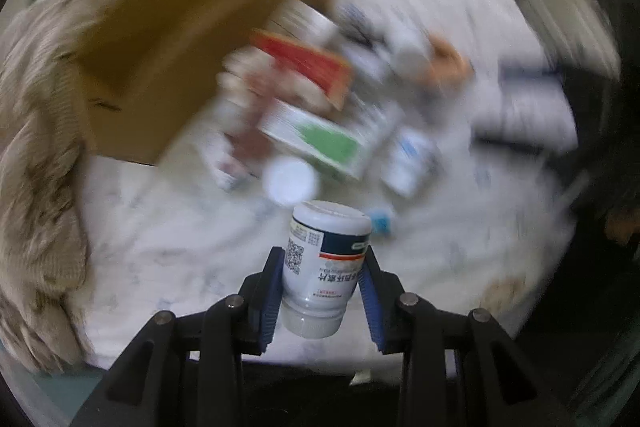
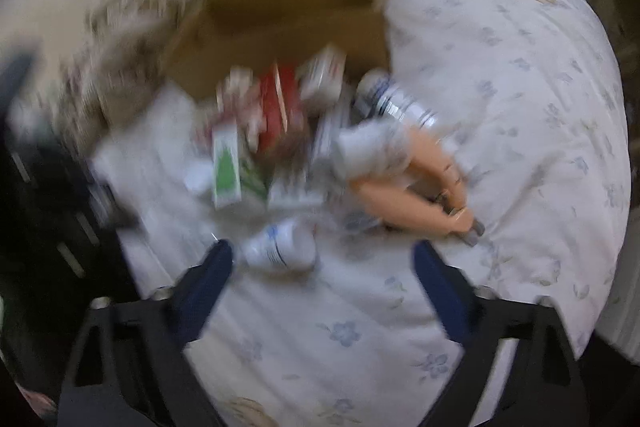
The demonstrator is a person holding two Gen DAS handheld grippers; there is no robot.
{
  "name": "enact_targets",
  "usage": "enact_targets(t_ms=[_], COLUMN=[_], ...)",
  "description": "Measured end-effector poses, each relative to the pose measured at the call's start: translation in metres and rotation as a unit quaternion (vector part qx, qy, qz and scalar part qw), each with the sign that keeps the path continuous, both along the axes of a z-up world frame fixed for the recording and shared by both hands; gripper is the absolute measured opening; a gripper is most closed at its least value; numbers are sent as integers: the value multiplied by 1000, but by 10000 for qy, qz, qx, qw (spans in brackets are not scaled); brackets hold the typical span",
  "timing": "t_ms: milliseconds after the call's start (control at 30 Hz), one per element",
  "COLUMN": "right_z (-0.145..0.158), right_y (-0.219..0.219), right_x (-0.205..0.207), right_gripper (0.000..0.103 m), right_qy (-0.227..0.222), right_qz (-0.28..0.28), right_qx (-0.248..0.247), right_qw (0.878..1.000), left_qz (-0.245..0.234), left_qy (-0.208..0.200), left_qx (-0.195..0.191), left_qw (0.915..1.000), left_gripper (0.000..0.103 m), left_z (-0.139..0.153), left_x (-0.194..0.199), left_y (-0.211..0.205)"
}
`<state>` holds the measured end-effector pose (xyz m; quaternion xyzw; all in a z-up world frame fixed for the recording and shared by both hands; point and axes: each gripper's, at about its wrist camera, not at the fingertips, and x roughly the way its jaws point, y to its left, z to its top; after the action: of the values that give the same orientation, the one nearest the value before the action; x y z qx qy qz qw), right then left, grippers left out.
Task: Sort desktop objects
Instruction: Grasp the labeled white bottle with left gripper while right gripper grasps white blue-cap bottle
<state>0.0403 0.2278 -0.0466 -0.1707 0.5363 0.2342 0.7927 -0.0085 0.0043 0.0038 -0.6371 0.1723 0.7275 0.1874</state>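
My left gripper (image 1: 325, 259) is shut on a white medicine bottle (image 1: 325, 259) with a dark blue band and a QR code, held above the floral cloth. Beyond it lies a blurred pile: a red box (image 1: 308, 65), a green-and-white box (image 1: 320, 139) and a white round lid (image 1: 290, 181). An open cardboard box (image 1: 192, 47) stands at the upper left. In the right wrist view my right gripper (image 2: 322, 259) is open over the cloth, with a lying white bottle (image 2: 282, 247) just inside its left finger. The cardboard box (image 2: 288, 15), red box (image 2: 278, 107) and green box (image 2: 226, 167) lie farther off.
A beige knitted fabric (image 1: 36, 167) borders the left side. A peach-coloured tube-shaped object (image 2: 412, 183) and another white bottle (image 2: 394, 103) lie right of the pile. A small blue item (image 1: 380, 221) sits near the held bottle. The floral white cloth (image 2: 500, 87) spreads to the right. Both views are motion-blurred.
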Motion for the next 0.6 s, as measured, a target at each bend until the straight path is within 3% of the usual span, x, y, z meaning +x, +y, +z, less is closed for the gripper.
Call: enact_targets(t_ms=[67, 267, 367, 467, 600], right_z=[-13, -28, -40, -50, -62], right_y=[9, 27, 32, 38, 44], right_x=[-4, -12, -15, -17, -16], right_gripper=[80, 80, 80, 80, 80], right_qy=[-16, -64, -61, -188, -312], right_qz=[172, 468, 524, 565, 563], right_qx=[-284, -302, -492, -700, -899], right_qw=[9994, 9984, 9974, 9958, 9939], left_qz=[315, 676, 879, 1113, 1018], left_qy=[140, 443, 240, 160, 371], left_qx=[278, 903, 1317, 1854, 1764], left_qw=[9990, 9926, 9871, 9762, 9783], left_gripper=[36, 36, 36, 36, 36], left_z=[2, -5, -20, -27, -22], left_x=[-8, -20, -26, -29, -25], left_y=[-6, -13, -19, -24, -19])
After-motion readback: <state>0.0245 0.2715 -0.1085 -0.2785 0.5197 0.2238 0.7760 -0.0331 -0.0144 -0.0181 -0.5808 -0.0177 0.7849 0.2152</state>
